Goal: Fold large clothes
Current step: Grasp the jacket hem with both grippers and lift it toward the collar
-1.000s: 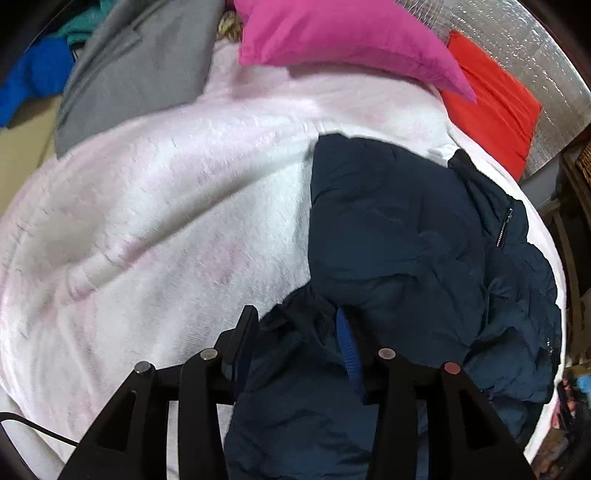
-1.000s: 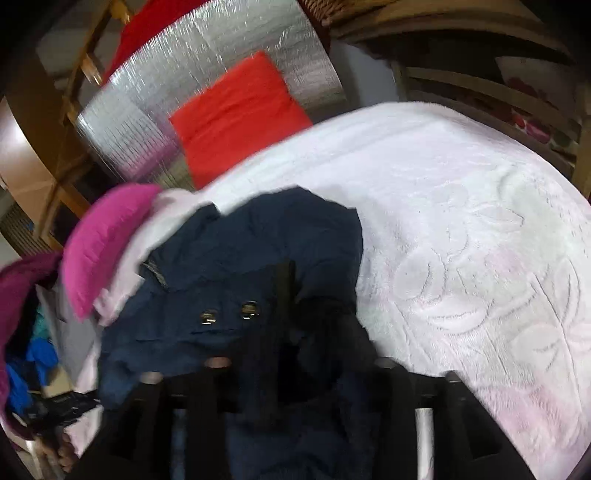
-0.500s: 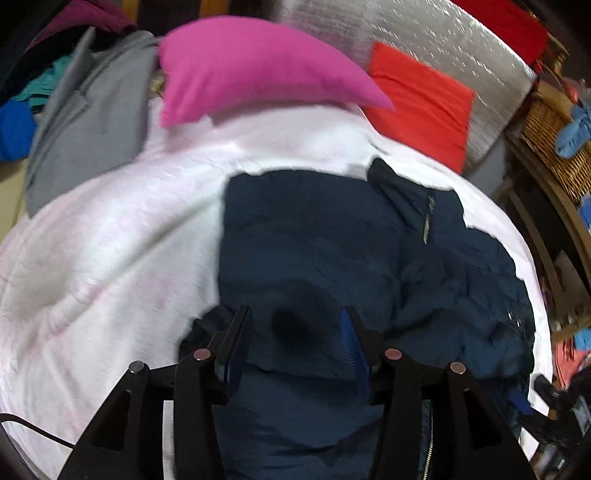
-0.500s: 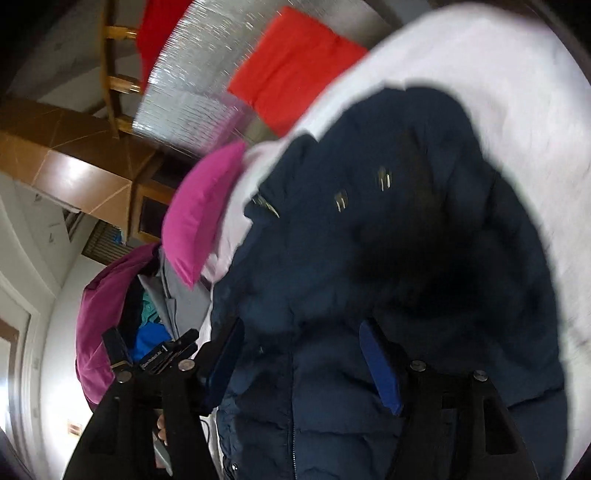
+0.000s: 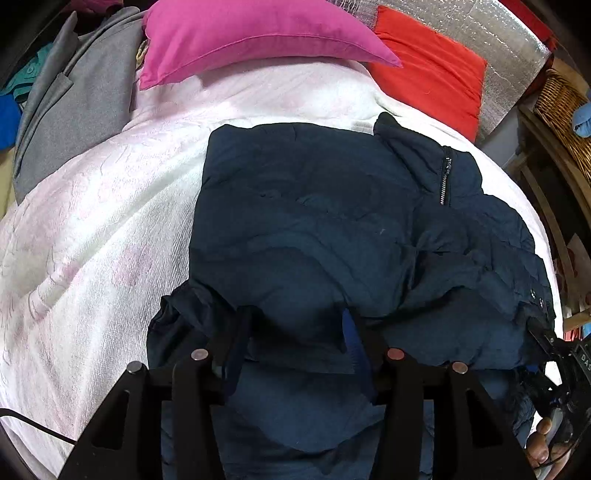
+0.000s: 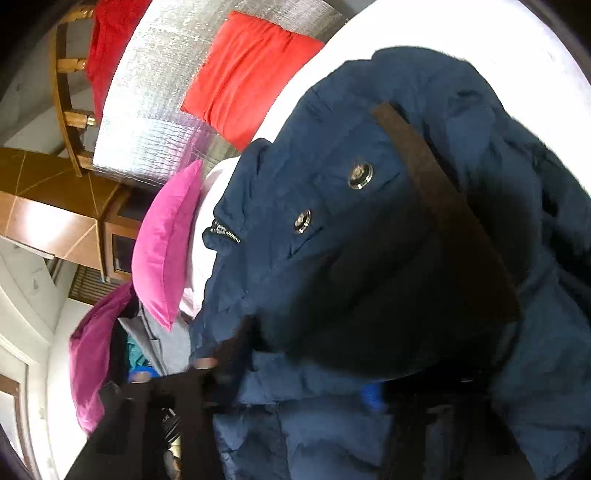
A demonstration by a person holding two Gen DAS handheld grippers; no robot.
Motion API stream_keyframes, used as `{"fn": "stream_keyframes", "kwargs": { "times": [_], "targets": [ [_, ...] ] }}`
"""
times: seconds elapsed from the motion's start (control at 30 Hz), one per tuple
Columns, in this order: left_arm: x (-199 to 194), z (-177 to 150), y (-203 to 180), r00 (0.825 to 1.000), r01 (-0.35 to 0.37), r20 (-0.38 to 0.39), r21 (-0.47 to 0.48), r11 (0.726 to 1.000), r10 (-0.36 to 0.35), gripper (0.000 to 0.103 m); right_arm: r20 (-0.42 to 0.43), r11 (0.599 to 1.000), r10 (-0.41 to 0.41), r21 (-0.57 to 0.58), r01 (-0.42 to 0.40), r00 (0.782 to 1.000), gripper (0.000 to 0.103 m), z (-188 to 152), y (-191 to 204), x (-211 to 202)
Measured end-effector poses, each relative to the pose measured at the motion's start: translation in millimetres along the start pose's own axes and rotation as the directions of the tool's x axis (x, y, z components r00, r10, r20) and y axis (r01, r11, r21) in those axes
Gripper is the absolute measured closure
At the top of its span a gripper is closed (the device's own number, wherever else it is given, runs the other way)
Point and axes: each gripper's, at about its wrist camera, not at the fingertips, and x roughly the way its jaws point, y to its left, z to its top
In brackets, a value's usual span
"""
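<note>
- Jacket (image 5: 306, 221), dark navy and padded, lies on the bed's white blanket (image 5: 110, 206), collar and zip toward the red cushion (image 5: 428, 70), with a pink pillow (image 5: 240, 33) and a grey garment (image 5: 70, 99) beyond it.
- Left gripper (image 5: 295, 343) hovers over the near part of the jacket; its jaws stand apart with a fold of fabric lying between them, not pinched.
- Right gripper (image 6: 306, 391) is buried close in the puffy fabric by the snap buttons (image 6: 360, 176); the view is dark and blurred there, so I cannot tell whether its jaws are parted or clamped.
- Step in hand, as I judge it: bringing the bunched right side over the flat left panel.
- To do it well: pinch through the full thickness of padding near an edge, lift both sides level, and lay the fold down flat so trapped air does not spring it open.
- Risk: slippery shell sliding out of a shallow grip.
</note>
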Motion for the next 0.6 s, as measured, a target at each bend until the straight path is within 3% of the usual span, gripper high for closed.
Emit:
{"fn": "stream_keyframes", "kwargs": {
  "times": [0.1,0.2,0.3,0.43,0.53,0.6],
  "targets": [
    [-4.4,0.7,3.4,1.000,0.017,0.006,-0.001,1.000,-0.017,0.051,0.090,0.998,0.026,-0.066,-0.020,0.996,0.075,0.1,11.2,-20.1],
    [-5.3,0.3,8.4,1.000,0.010,0.001,-0.012,1.000,-0.010,0.051,0.148,0.986,-0.031,-0.155,0.054,0.988,0.075,-5.4,21.9,-31.4],
    [-7.2,-0.9,10.7,1.000,0.019,-0.011,-0.023,1.000,-0.020,0.051,0.096,0.980,-0.113,-0.155,0.127,0.989,0.075,-6.2,12.8,-16.9],
    [-22.4,-4.3,18.1,0.996,0.093,-0.010,-0.049,0.994,-0.093,0.050,0.057,0.994,-0.065,-0.089,0.070,0.996,0.075,-7.4,-4.2,-15.5],
    [-32.3,-11.5,26.6,0.986,0.165,-0.013,-0.076,0.983,-0.166,0.043,0.039,0.999,-0.026,-0.034,0.027,0.999,0.061,-7.0,-11.2,-19.0],
    [-32.8,-17.1,31.9,0.975,0.215,-0.034,-0.107,0.971,-0.219,0.042,0.061,0.999,0.008,-0.033,-0.006,0.998,0.043,-12.7,-14.1,-27.7]
  ]
}}
